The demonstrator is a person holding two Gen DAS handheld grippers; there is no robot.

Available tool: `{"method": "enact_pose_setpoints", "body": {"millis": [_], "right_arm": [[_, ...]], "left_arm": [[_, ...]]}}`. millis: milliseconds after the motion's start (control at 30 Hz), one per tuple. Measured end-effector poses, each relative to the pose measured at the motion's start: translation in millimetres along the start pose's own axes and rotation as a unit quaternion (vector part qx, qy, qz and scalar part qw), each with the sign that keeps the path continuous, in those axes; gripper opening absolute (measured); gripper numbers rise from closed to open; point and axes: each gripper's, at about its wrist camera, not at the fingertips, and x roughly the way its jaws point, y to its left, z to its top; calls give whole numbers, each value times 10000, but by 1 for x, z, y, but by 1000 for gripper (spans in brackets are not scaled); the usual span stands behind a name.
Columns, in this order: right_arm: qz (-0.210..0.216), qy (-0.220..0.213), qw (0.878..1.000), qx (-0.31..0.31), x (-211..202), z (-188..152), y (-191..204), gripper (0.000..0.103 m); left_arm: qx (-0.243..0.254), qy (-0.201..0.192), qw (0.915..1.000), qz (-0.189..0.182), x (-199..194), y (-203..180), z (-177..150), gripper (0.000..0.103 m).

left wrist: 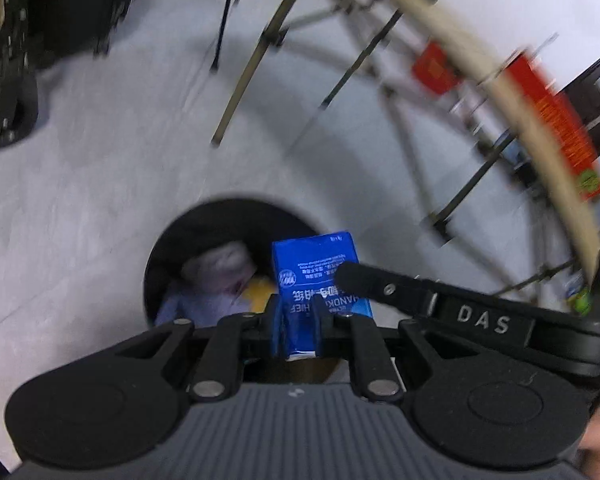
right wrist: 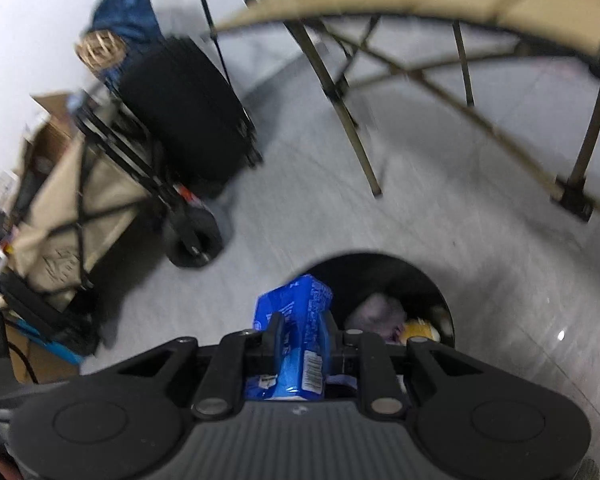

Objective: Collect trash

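My left gripper [left wrist: 297, 308] is shut on a blue tissue pack [left wrist: 312, 264] with white print, held just over the right side of a round black bin [left wrist: 220, 220] on the floor. The bin holds crumpled pale paper [left wrist: 220, 268] and something yellow [left wrist: 258, 292]. A black finger marked DAS [left wrist: 384, 288] reaches in from the right across the pack's corner. In the right wrist view, my right gripper [right wrist: 303, 322] is shut on a blue pack [right wrist: 300, 304] at the left rim of the same bin [right wrist: 380, 272], with pale paper [right wrist: 380, 312] inside it.
A tan folding table [right wrist: 420, 0] on thin crossed legs [left wrist: 240, 80] stands beyond the bin. A beige wagon [right wrist: 80, 208] with black wheels [right wrist: 196, 244] and a black bundle is parked on the left. Red boxes [left wrist: 556, 120] sit near the table's edge. Grey floor [left wrist: 100, 160] surrounds the bin.
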Motion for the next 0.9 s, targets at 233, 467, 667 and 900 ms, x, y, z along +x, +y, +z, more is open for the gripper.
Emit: {"method": "enact_pose_setpoints", "body": {"millis": [233, 467, 667, 900], "right_arm": [[-510, 827, 9947, -334, 68, -11, -35, 22], [-810, 1393, 9826, -928, 84, -24, -50, 46], [-741, 1314, 9828, -1067, 74, -18, -45, 55], [-719, 973, 9855, -1186, 45, -13, -28, 55]], "left_arm": [[486, 742, 9892, 1166, 71, 21, -13, 44], [862, 691, 9824, 1510, 75, 17, -21, 65], [972, 346, 9841, 1445, 59, 3, -15, 76], [1043, -50, 9829, 1519, 23, -6, -22, 76]]}}
